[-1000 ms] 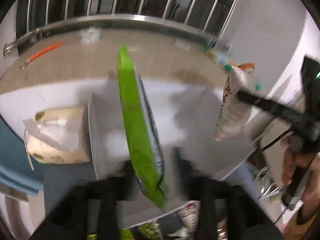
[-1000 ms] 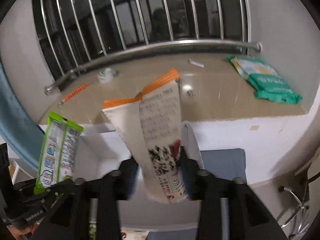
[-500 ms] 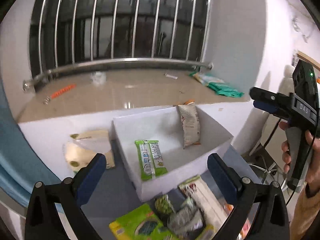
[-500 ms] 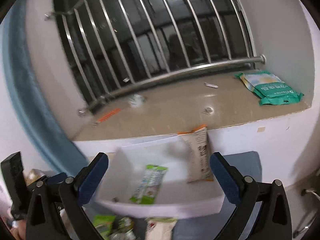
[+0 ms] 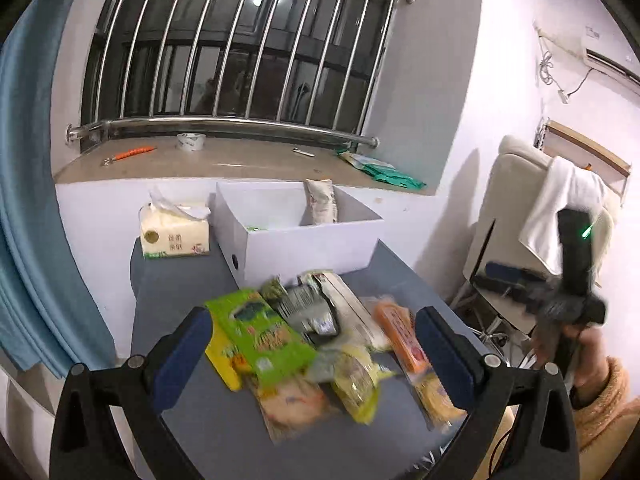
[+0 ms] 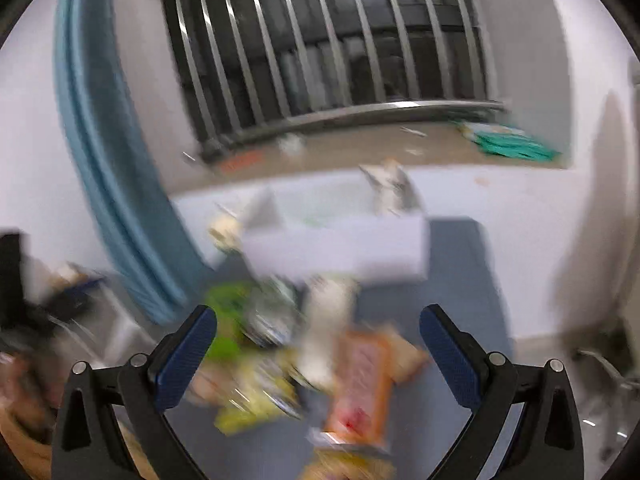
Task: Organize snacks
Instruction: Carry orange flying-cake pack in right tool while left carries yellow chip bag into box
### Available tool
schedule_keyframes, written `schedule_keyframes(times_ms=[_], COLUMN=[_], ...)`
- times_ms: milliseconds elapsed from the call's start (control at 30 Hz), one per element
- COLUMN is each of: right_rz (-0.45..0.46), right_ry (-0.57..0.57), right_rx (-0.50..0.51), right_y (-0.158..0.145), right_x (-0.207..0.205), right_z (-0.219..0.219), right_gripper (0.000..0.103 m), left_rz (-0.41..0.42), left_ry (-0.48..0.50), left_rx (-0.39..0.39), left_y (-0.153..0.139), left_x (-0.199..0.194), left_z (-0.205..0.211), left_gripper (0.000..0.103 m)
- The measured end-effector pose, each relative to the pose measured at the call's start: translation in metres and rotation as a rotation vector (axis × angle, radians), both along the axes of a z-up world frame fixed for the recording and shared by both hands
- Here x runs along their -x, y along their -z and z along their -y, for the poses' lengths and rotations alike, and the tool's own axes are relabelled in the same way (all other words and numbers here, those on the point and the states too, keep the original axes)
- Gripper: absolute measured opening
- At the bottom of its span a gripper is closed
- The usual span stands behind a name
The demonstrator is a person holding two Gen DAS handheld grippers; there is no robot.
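A white box [image 5: 312,246] stands at the far end of the grey table [image 5: 184,292]. A white and orange snack bag [image 5: 320,202] leans upright in it, and a strip of the green packet [image 5: 256,229] shows inside. A pile of several snack packs [image 5: 320,344] lies in front of the box. My left gripper [image 5: 316,350] is open and empty above the pile. My right gripper [image 6: 318,354] is open and empty above the same pile [image 6: 304,352]; its view is blurred. The box also shows in the right wrist view [image 6: 340,246].
A tissue pack [image 5: 174,232] sits left of the box. A window ledge [image 5: 240,160] with a tape roll and green packets runs behind. A blue curtain [image 5: 28,200] hangs at left. A chair with a white towel [image 5: 560,208] stands at right.
Both grippers let go of their packs into the white box, opened, and drew back toward me. They now hang over the pile of snacks.
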State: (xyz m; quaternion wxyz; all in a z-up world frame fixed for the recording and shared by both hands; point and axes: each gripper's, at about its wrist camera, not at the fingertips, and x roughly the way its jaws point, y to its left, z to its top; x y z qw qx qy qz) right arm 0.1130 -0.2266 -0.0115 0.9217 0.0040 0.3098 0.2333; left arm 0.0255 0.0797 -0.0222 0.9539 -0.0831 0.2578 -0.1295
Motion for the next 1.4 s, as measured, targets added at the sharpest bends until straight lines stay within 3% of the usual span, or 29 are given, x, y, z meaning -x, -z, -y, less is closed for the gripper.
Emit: schedule_keyframes(times_ms=[100, 233, 567, 833, 900, 933, 1067, 1267, 1400], right_rz=[-0.056, -0.146, -0.268, -0.344, -0.359, -0.339, -0.329, -0.25, -0.205], right_ry=[-0.007, -0.005, -0.009, -0.018, -0.026, -0.03, -0.058, -0.053, -0.047], right_rx=[0.093, 0.071, 0.118, 0.147, 0.156, 0.165, 0.132, 0.009, -0.108], right_y=[0.03, 0.065, 0.117, 0.146, 0.152, 0.151, 0.144, 0.109, 0.083], right_x=[0.015, 0.021, -0.028, -0.063, -0.066, -0.065, -0.059, -0.035, -0.016], right_z=[0.002, 0.009, -0.009, -0.02, -0.022, -0.022, -0.017, 0.011, 0.032], right_gripper=[0.103, 0.103, 0.103, 0.103, 0.097, 0.084, 0.062, 0.06, 0.06], left_rz=[0.012, 0.015, -0.031, -0.073, -0.071, -0.076, -0.098, -0.17, -0.231], left_ry=[-0.011, 0.003, 0.08, 0.121, 0.13, 0.137, 0.164, 0.254, 0.287], left_rx=[-0.04, -0.072, -0.153, -0.171, -0.184, -0.185, -0.189, -0.22, -0.356], left_y=[0.004, 0.007, 0.027, 0.038, 0.041, 0.043, 0.049, 0.07, 0.093], left_x=[0.018, 0.029, 0.03, 0.02, 0.019, 0.017, 0.009, -0.025, -0.062], left_z=[0.006, 0.017, 0.044, 0.054, 0.058, 0.06, 0.067, 0.09, 0.118], left_gripper=[0.103, 0.103, 0.103, 0.103, 0.103, 0.103, 0.103, 0.103, 0.103])
